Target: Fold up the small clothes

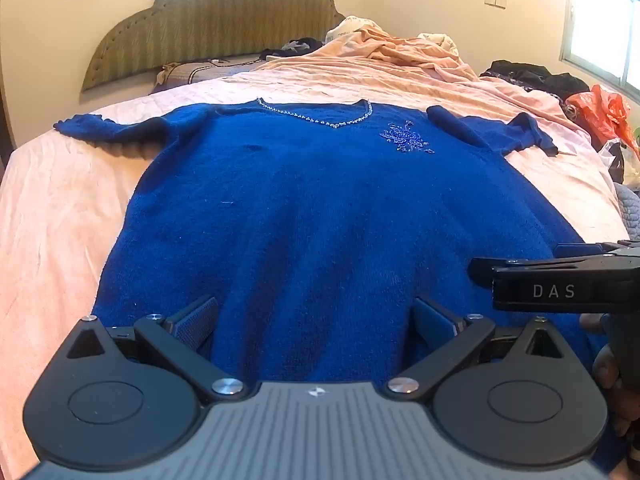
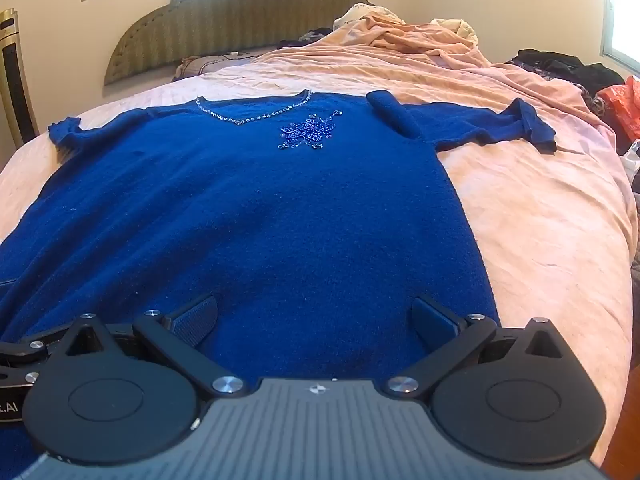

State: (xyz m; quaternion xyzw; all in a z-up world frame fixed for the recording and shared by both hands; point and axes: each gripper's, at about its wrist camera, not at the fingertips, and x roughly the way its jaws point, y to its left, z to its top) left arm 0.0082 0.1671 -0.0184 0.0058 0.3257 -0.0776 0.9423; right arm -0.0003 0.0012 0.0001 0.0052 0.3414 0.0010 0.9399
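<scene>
A blue knitted short-sleeved sweater [image 1: 304,208] [image 2: 256,216] lies spread flat and face up on the bed, its rhinestone neckline [image 1: 320,118] away from me and a beaded flower [image 2: 308,132] on the chest. Both short sleeves stick out sideways. My left gripper [image 1: 314,320] hovers open over the sweater's near hem, nothing between its fingers. My right gripper [image 2: 314,320] is also open just above the hem's right part, empty. The right gripper's black body [image 1: 556,284] shows at the right edge of the left wrist view, with a person's hand [image 1: 612,364] on it.
The bed is covered by a pale pink sheet [image 2: 532,216]. A bunched peach blanket [image 1: 400,56] and a green padded headboard [image 1: 208,28] lie at the far end. Dark clothes [image 1: 528,74] and an orange plastic bag [image 1: 604,112] sit at the right. A tall gold appliance [image 2: 14,76] stands at the left.
</scene>
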